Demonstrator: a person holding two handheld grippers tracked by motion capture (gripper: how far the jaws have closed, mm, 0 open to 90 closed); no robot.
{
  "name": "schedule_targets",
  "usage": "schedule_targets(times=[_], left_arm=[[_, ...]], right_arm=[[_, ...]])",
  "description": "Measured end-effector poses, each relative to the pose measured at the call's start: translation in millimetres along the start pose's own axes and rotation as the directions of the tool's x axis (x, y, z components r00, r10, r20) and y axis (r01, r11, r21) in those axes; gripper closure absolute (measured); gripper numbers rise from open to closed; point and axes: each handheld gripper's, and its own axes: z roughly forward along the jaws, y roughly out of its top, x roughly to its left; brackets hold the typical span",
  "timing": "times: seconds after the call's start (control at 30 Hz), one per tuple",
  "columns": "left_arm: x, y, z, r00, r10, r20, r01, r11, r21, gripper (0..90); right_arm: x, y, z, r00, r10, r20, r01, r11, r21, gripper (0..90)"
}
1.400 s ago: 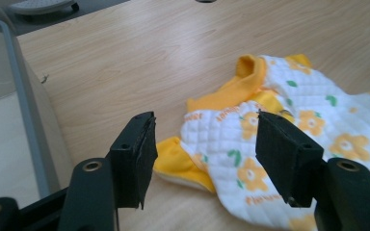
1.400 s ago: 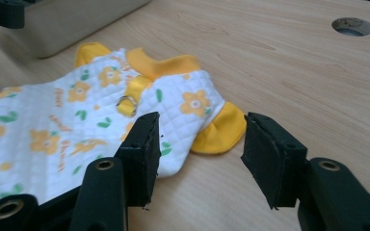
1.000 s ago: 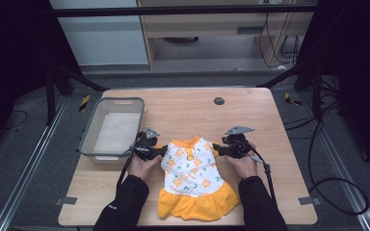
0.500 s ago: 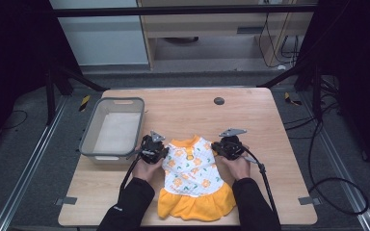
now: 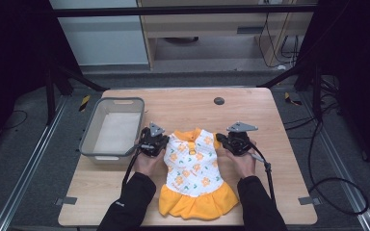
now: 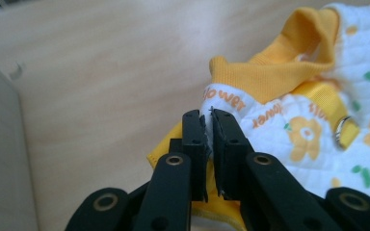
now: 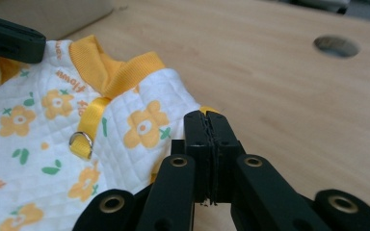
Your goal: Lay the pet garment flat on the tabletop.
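Since the earlier frames both grippers have drawn in to the shoulders of the small dress (image 5: 194, 168), and their jaws have just been closing on its cloth. The left gripper (image 6: 208, 126) now pinches the white quilted edge by one sleeve, and the right gripper (image 7: 206, 126) clamps the other sleeve's edge. The dress lies flat on the table (image 5: 250, 110), orange skirt toward the person, just beside the grey bin (image 5: 89, 137).
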Motion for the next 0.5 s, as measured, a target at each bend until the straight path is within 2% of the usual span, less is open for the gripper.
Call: schedule_targets(times=[0.03,0.1,0.17,0.2,0.23,0.3,0.37,0.4,0.5], left_arm=[[-1.6,7.8,-0.4,0.9999,0.006,-0.013,-0.007,0.9996,-0.028,84.5],[-2.2,19.2,1.7,0.9996,0.01,-0.026,-0.011,0.9982,-0.06,84.4],[-1.0,27.6,8.0,0.9993,-0.007,-0.036,0.004,0.9968,-0.08,83.8],[-0.3,29.6,11.3,0.9992,-0.022,-0.034,0.019,0.9964,-0.083,82.6],[0.6,31.7,16.1,0.9986,-0.04,-0.034,0.037,0.9958,-0.084,81.2],[2.0,32.2,21.1,0.9983,-0.052,-0.028,0.05,0.9958,-0.077,70.8],[2.9,30.7,20.2,0.9982,-0.056,-0.02,0.055,0.9964,-0.065,61.4],[3.1,29.6,17.4,0.9985,-0.051,-0.021,0.05,0.9962,-0.072,57.6],[5.8,27.1,4.7,0.9986,-0.052,0.008,0.052,0.9946,-0.089,54.5]], right_arm=[[-0.3,2.6,-1.6,0.9999,-0.001,0.012,0.001,1.0,-0.016,88.9],[-2.1,7.5,-5.1,0.9978,-0.013,0.065,0.016,0.998,-0.055,88.7],[-3.7,9.8,-6.3,0.9909,-0.01,0.134,0.02,0.997,-0.078,88.1],[-4.3,10.2,-5.9,0.9825,-0.019,0.185,0.033,0.997,-0.075,87.6],[-4.7,10.0,-5.1,0.9762,-0.03,0.215,0.046,0.997,-0.069,86.0],[-7.4,8.3,-2.2,0.9652,-0.037,0.259,0.048,0.998,-0.037,77.4],[-8.9,7.0,-2.8,0.9637,-0.041,0.264,0.049,0.999,-0.023,73.5],[-9.3,6.2,-5.6,0.9666,-0.033,0.254,0.042,0.999,-0.03,72.3],[-7.5,5.8,-14.3,0.9748,-0.033,0.221,0.044,0.998,-0.043,71.1]])
